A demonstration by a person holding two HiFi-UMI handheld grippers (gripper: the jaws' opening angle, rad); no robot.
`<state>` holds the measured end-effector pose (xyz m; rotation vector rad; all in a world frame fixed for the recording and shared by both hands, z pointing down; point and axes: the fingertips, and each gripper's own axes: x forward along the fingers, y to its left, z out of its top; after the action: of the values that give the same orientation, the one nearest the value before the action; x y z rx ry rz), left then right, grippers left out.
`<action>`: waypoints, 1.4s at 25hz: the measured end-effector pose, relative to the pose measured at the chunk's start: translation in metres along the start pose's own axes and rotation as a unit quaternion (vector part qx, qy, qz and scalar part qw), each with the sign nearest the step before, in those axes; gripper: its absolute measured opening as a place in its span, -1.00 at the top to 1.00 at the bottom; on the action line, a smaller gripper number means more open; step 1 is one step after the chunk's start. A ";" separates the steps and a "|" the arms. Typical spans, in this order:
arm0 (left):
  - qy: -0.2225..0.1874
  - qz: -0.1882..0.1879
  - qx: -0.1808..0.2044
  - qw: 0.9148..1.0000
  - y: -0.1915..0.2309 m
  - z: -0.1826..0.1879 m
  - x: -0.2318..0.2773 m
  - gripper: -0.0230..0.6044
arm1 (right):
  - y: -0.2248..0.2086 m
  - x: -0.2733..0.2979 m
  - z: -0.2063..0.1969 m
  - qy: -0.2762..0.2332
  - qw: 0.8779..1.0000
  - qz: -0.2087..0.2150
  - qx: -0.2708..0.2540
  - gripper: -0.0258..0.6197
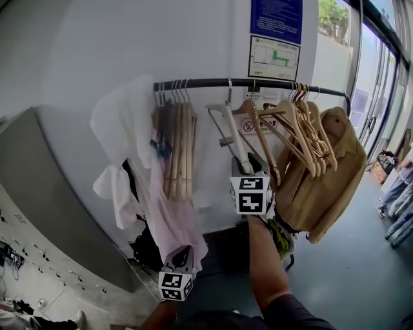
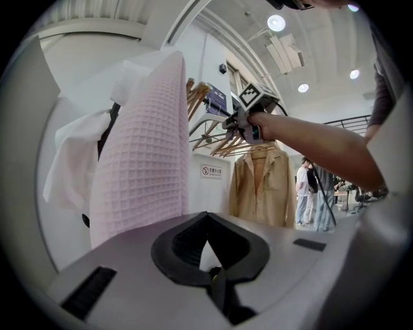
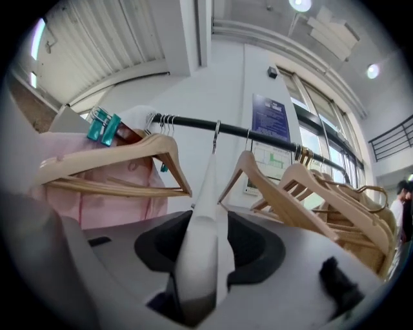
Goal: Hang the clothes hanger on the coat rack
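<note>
- Right gripper: jaws clenched on the lower arm of a white clothes hanger.
- White clothes hanger: runs upward from the jaws; its metal hook sits over the coat rack rail, between two groups of wooden hangers.
- Left gripper: jaws closed together, nothing between them; held low, just beside a pink waffle-weave garment.
- Pink garment: hangs at the rail's left end, with a white garment beside it.
- Wooden hangers, left group: bare, packed close.
- Wooden hangers, right group: several, tilted, next to a tan jacket at the rail's right end.
- Wall: white, carrying a blue notice above the rail.
- Grey slanted panel: left of the rack.
- Glass doors: far right.
- Floor: blue-grey.
- Ceiling lights: round, lit.
</note>
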<state>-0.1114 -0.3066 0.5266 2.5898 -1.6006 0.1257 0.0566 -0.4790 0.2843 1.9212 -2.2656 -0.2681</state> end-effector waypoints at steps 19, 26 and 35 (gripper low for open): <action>-0.014 -0.063 -0.012 0.998 -0.033 0.013 0.003 0.93 | 0.042 -0.197 -0.158 0.034 0.999 0.022 0.033 0.71; -0.022 -0.029 -0.012 0.999 -0.059 0.024 0.007 0.93 | 0.035 -0.210 -0.196 0.041 0.997 0.066 0.026 0.88; -0.019 0.001 -0.017 1.000 -0.091 0.022 0.004 0.93 | 0.011 -0.203 -0.198 0.022 0.995 0.091 0.045 0.88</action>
<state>-0.0280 -0.2729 0.5024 2.5786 -1.6039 0.0493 0.1259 -0.2833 0.4781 1.7263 -2.4405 -0.1005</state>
